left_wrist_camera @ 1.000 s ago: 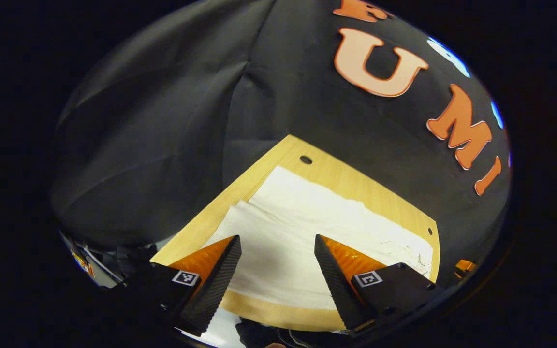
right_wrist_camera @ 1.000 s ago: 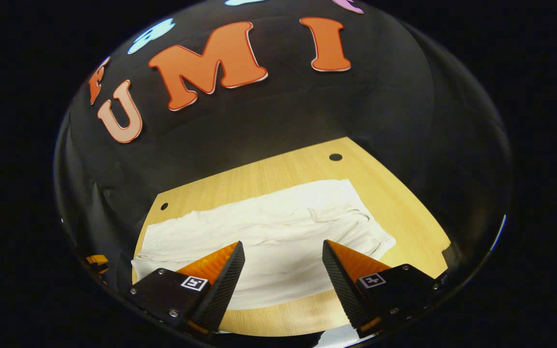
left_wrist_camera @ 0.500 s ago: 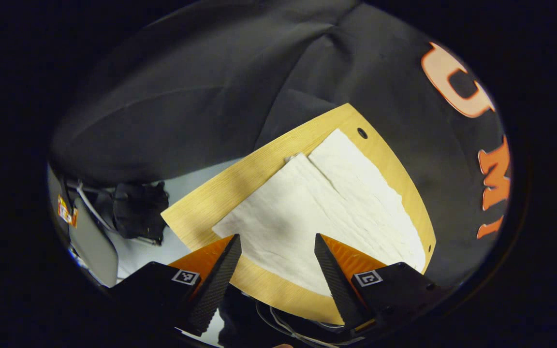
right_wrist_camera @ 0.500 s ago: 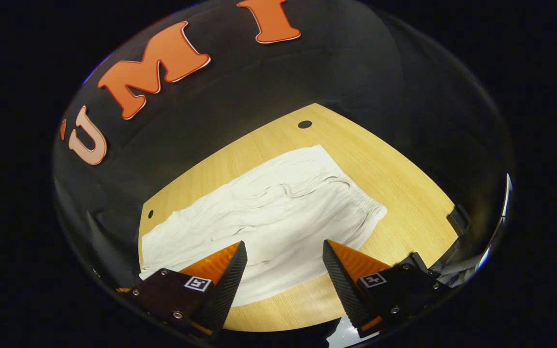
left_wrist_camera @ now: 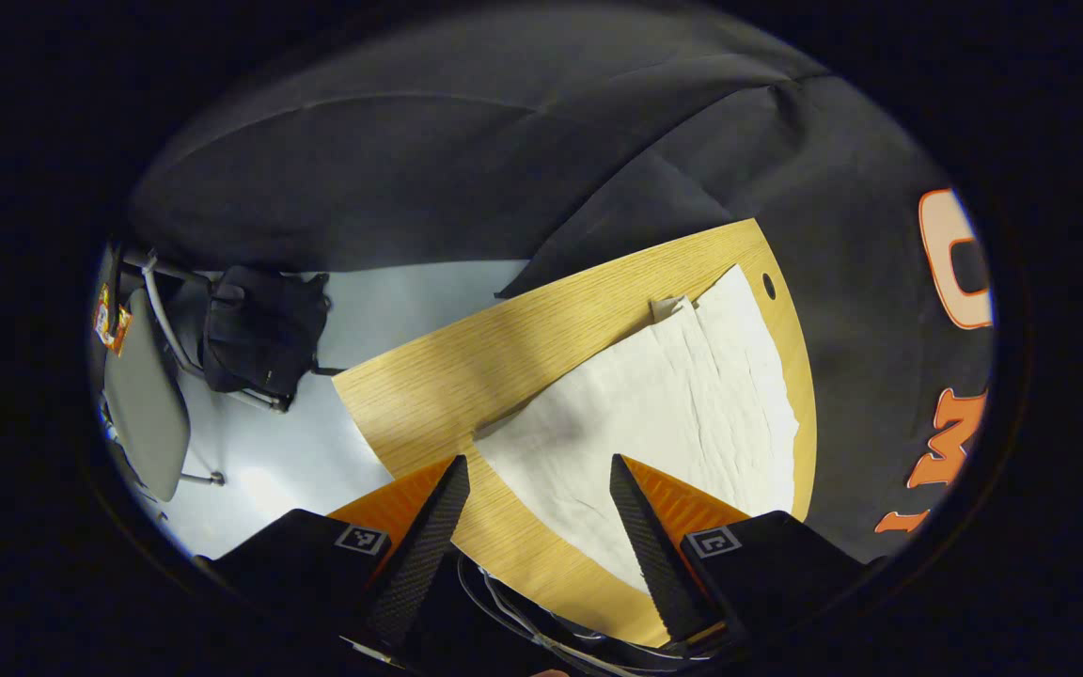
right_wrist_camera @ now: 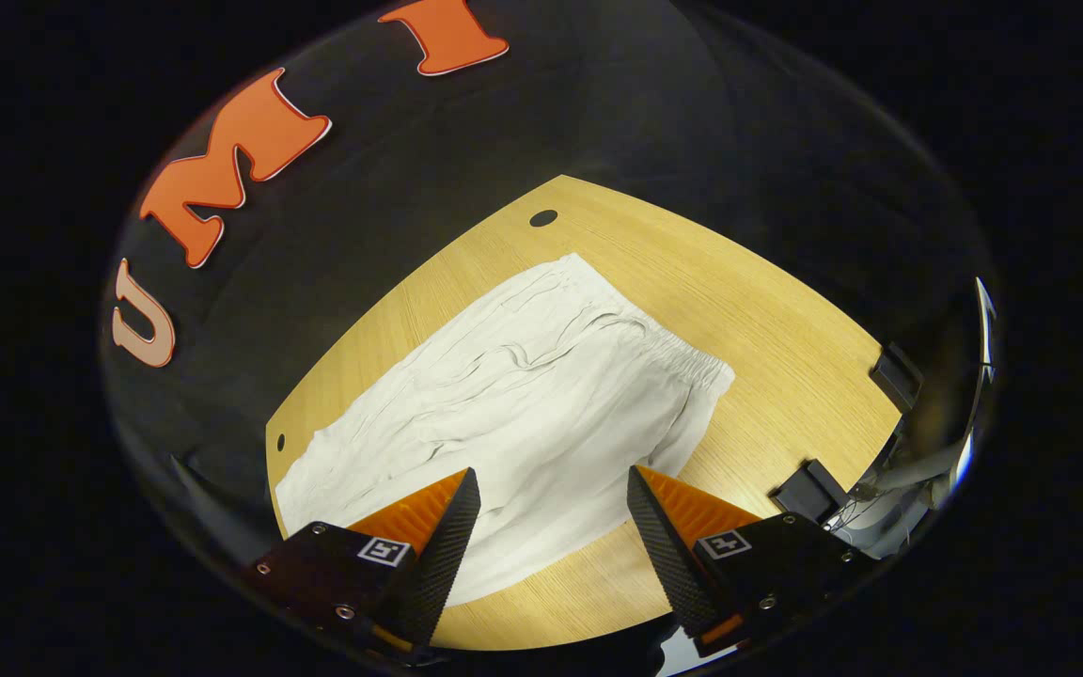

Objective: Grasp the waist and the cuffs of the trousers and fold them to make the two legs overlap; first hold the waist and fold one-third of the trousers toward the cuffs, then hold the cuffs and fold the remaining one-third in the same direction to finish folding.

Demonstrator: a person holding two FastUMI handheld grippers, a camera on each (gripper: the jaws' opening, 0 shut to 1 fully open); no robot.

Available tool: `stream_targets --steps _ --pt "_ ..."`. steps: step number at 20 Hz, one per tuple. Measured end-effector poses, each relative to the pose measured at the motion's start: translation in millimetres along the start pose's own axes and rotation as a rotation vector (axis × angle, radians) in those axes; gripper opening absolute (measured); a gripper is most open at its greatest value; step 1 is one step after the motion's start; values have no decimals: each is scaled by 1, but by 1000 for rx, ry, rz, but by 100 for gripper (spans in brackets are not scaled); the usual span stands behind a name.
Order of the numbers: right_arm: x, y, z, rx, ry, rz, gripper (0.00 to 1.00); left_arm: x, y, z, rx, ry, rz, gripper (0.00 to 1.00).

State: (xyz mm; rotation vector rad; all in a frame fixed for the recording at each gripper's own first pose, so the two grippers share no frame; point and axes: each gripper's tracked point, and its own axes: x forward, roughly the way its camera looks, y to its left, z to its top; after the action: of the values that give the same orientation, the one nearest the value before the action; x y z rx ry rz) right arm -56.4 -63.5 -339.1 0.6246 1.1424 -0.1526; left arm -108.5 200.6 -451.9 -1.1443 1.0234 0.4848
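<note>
left gripper (left_wrist_camera: 539,512) jaws released | right gripper (right_wrist_camera: 551,522) jaws released | trousers (right_wrist_camera: 523,414): waistband right view, cuffs left view

**A cloth-walled recording booth**

Black cloth (left_wrist_camera: 466,179) hangs as walls around 1 light wooden table (right_wrist_camera: 786,320) with drilled holes. Beyond it lie a pale floor (left_wrist_camera: 288,451), a grey chair (left_wrist_camera: 142,404) and loose cables (left_wrist_camera: 523,625): a lab setup.
</note>
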Motion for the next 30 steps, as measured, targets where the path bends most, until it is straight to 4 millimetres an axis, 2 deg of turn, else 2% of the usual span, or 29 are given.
stream_targets --steps 2,3,6,7,8,9,10,16,19,22,24,25,26,27,29,30 --pt "-1 -1 -3 17 -2 1 95 6 4 -1 -24 15 -13 96" --pt "-1 -3 -4 25 -2 -1 95 12 5 0 -34 19 -22 99" --pt "-3 -10 -8 53 -1 -7 95 19 6 4 -66 24 -42 98" --pt "-2 -14 -7 61 -4 -13 95 28 1 3 -80 20 -63 92" --pt "-1 -18 -7 66 -4 -16 95 28 0 5 -88 19 -69 84" --pt "0 -23 -7 76 -2 -20 95 29 -1 6 -98 15 -75 82" --pt "1 -27 -7 85 5 -16 95 31 -3 8 -104 14 -79 75" --pt "26 -69 8 133 24 -36 95 32 -9 9 -64 -28 -51 74" --pt "44 -88 18 169 41 -53 95 30 -11 11 -33 -38 -16 74" --pt "65 -100 25 177 57 -69 95 43 -18 17 -25 -54 -2 57" --pt "75 -106 27 201 73 -80 95 51 -10 20 -33 -63 45 32" --pt "82 -109 27 210 83 -83 95 49 -14 25 -43 -76 47 19" --pt "87 -114 25 218 92 -91 95 46 -16 27 -33 -83 51 11" --pt "93 -117 25 222 100 -98 95 56 -15 25 -21 -88 63 10" --pt "105 -125 26 242 112 -113 95 48 -18 24 -33 -104 68 9" --pt "110 -127 27 256 114 -116 88 44 -17 24 -48 -115 61 9"
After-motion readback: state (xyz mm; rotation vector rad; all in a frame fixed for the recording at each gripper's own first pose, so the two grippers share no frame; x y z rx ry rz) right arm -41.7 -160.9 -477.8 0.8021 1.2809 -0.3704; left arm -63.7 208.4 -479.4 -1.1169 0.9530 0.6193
